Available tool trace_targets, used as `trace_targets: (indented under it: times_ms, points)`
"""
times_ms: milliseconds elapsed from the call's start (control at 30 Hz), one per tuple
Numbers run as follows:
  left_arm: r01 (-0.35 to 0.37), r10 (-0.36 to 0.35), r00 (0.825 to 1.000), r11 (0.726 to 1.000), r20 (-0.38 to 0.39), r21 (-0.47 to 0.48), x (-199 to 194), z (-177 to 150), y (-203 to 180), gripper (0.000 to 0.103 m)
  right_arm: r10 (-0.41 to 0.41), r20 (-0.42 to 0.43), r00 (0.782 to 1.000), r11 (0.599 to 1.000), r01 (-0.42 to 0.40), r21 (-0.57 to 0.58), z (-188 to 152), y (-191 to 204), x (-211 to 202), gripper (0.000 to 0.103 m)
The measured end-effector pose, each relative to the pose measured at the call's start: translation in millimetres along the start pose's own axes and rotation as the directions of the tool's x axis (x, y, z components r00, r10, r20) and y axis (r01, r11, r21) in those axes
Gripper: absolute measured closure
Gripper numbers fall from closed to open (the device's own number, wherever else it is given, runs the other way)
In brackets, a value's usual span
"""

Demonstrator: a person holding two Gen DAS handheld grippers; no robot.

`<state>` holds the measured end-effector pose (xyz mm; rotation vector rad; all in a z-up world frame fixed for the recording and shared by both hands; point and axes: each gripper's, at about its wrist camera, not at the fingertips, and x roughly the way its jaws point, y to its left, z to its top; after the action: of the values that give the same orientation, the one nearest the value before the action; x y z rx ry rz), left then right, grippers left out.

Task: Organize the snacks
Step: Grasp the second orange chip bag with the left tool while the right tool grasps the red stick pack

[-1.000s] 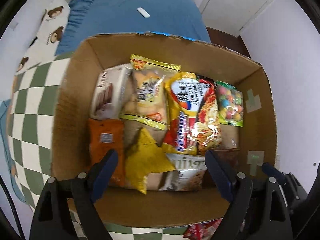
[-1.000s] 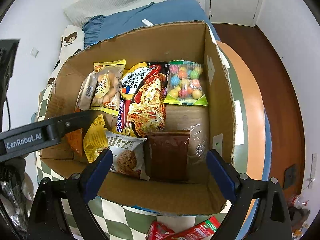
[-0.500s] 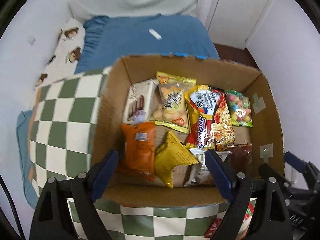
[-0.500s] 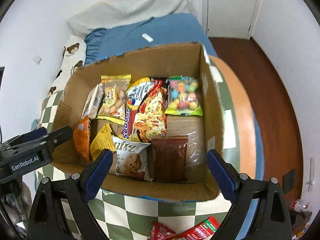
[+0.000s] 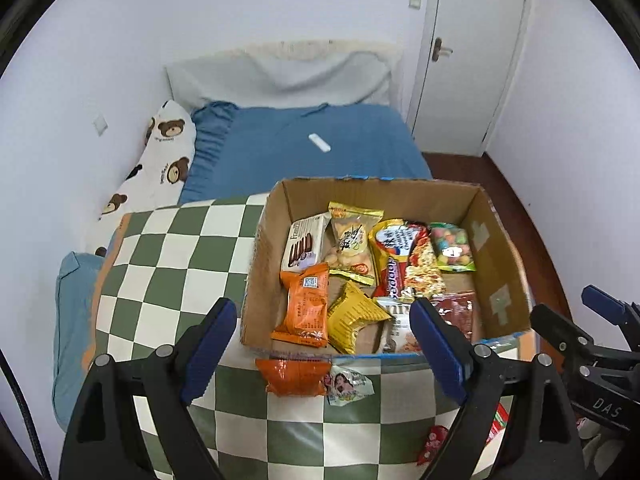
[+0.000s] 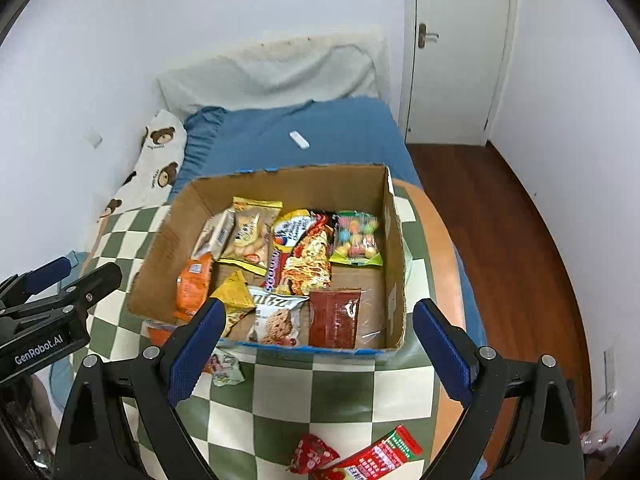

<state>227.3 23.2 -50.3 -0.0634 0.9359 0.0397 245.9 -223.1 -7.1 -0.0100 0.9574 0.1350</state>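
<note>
Both of my tongs are pulling up and back from the cardboard box [image 5: 496,248], so the view is widening: a second ago the box was filling each camera, and now I am seeing the bed [image 5: 304,148], the door [image 5: 472,56] and much more of the checked cloth [image 5: 176,248] on which the box is sitting. Nothing inside the box seems to be shifting.

My left tongs [image 5: 320,344] are standing spread wide with nothing between the blue pads, and my right tongs [image 6: 316,346] are looking the same, empty and spread. I am keeping them open, I think, because I am going for the next packet, not carrying one.

The packets in the box are lying flat in rough rows, likely so that each label is showing: the biscuit box [image 5: 304,244], the yellow-trimmed bag [image 5: 352,244], the noodle packet [image 6: 308,256] and the candy bag [image 6: 356,238] along the far side; the orange packet [image 5: 306,306], the yellow pouch [image 5: 354,322], the cookie bag [image 6: 276,320] and the dark red sachet [image 6: 334,318] nearer to me.

Outside the box, snacks are still waiting: another orange packet [image 5: 292,376] and a small picture packet [image 5: 348,386] just beside the near wall, and red packets [image 6: 360,456] closer to me on the cloth. Backing off is bringing these loose ones within reach.
</note>
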Motion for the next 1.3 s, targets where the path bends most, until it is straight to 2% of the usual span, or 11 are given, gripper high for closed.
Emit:
trace_targets:
  times_ms: [267,400,633,833,1033,1200,1300]
  points:
    - [0.028,-0.029,0.997,1.0,0.065,0.008,-43,-12,-2,0.014,0.019,0.065,0.998,1.0,-0.018,-0.007,-12,12,-46,0.006]
    - [0.025,-0.025,0.998,1.0,0.061,-0.003,-47,-21,3,0.014,0.078,0.039,0.996,0.996,-0.079,0.038,-22,9,-51,0.006]
    - [-0.038,0.038,0.997,0.999,-0.074,0.004,-10,-56,23,0.014,0.19,-0.075,0.979,0.96,-0.169,0.224,-66,-17,-13,0.006]
    - [-0.082,0.081,0.975,0.997,-0.206,0.002,41,-90,42,0.014,0.236,-0.189,0.953,0.893,-0.136,0.428,-131,-57,36,0.006]
    - [-0.07,0.052,0.953,0.996,-0.299,-0.05,83,-104,51,0.015,0.229,-0.286,0.931,0.811,-0.02,0.585,-194,-90,79,0.006]
    - [-0.06,0.026,0.931,0.995,-0.363,-0.083,117,-107,55,0.014,0.241,-0.337,0.91,0.7,0.077,0.71,-242,-115,116,0.006]
    - [-0.049,0.008,0.915,0.995,-0.403,-0.091,140,-109,54,0.015,0.245,-0.347,0.905,0.675,0.098,0.732,-255,-119,130,0.006]
